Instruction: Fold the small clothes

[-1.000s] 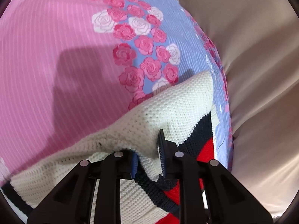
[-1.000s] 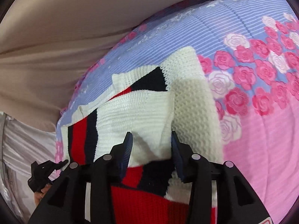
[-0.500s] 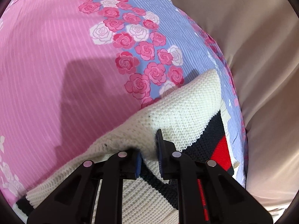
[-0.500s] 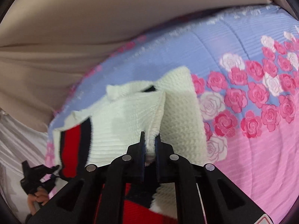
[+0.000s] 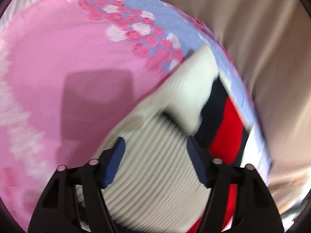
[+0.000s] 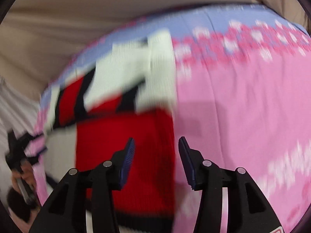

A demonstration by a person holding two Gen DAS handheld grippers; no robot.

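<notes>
A small knitted sweater, cream with red and navy blocks, lies folded on a pink and lilac rose-print bedspread. My left gripper hovers above its cream ribbed part; the jaws are opening and nothing is pinched between them. In the right wrist view the same sweater shows its red panel under my right gripper, whose jaws are also opening, clear of the cloth. Both views are blurred by motion.
Beige fabric borders the bedspread on the far side. At the lower left of the right wrist view a hand holds a black device. Pink bedspread stretches to the right of the sweater.
Both grippers were shut on the sweater's cream edge half a second ago; both have let go and drawn back, and the folded part now lies flat on the garment.
</notes>
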